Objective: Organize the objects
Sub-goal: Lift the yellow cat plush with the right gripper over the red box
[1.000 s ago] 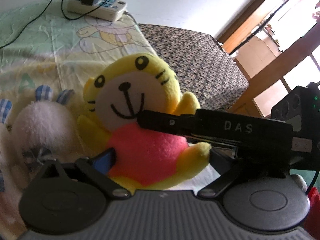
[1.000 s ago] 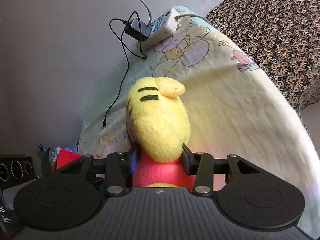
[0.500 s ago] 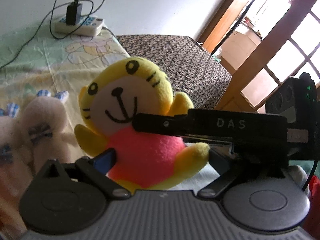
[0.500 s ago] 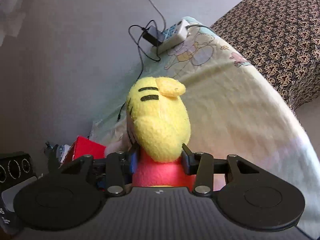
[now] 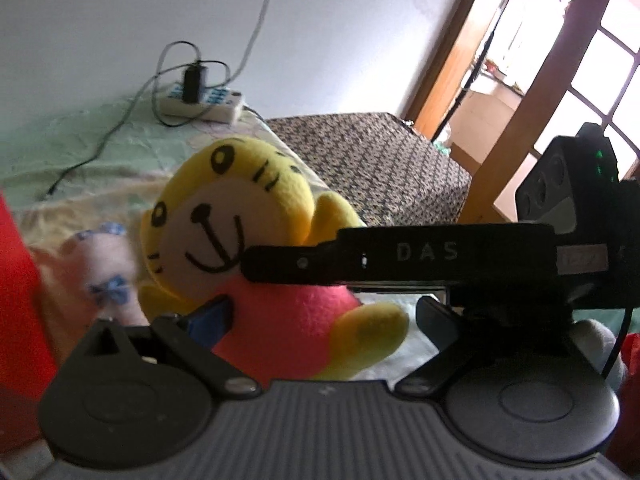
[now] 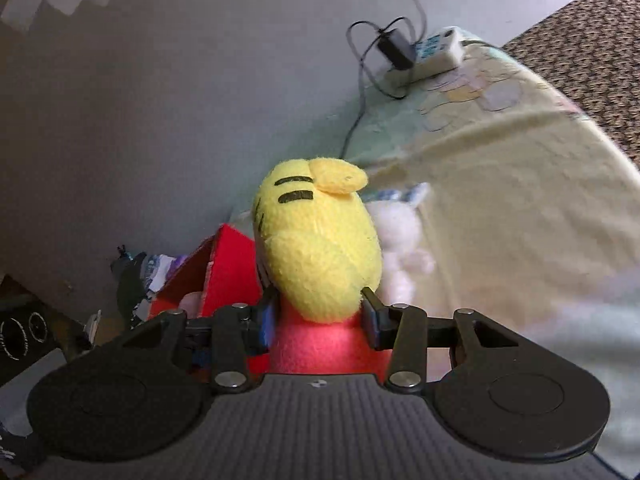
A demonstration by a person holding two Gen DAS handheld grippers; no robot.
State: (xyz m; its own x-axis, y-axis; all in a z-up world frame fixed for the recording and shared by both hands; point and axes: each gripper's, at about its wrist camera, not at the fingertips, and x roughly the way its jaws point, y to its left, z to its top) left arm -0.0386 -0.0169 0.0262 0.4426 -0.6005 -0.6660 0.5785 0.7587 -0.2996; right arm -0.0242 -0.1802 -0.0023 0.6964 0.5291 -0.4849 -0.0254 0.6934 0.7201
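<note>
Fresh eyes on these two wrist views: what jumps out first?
The yellow tiger plush with its pink belly fills the centre of both views, pinched at the body by the right hand-held gripper. The left hand-held gripper is spread around it, one finger touching its side. A red box sits left, a white bunny plush behind.

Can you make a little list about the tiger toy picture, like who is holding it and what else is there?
toy: yellow tiger plush with a pink body
held by: right gripper, shut on its neck
left gripper: open, fingers either side of the tiger's body
nearby: white bunny on the bedsheet
red box: open, beside the tiger
far end: power strip with a charger plugged in
</note>
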